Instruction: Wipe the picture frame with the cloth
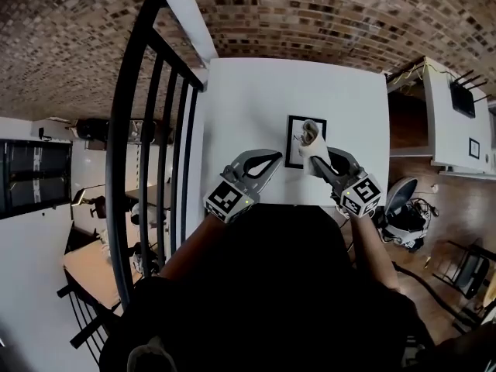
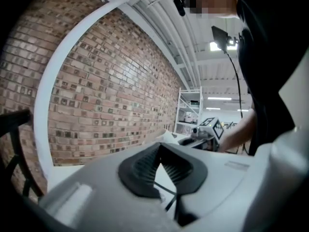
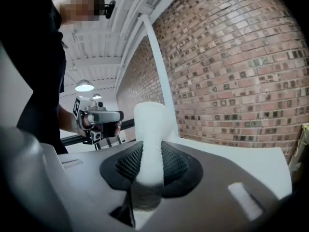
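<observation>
A black picture frame (image 1: 294,141) lies flat on the white table (image 1: 248,107), just right of its middle. My right gripper (image 1: 314,153) is shut on a white cloth (image 1: 311,136), which stands up over the frame's right side. In the right gripper view the cloth (image 3: 152,129) rises as a thick roll pinched between the black pads of that gripper (image 3: 150,166). My left gripper (image 1: 271,161) hovers near the table's front edge, left of the frame, shut with nothing in it. In its own view the left gripper (image 2: 159,149) has its jaw tips touching.
A black metal railing (image 1: 147,130) runs along the table's left side. A brick wall (image 1: 310,14) stands behind the table. To the right are a white desk (image 1: 453,122) and an office chair (image 1: 403,204) on a wooden floor.
</observation>
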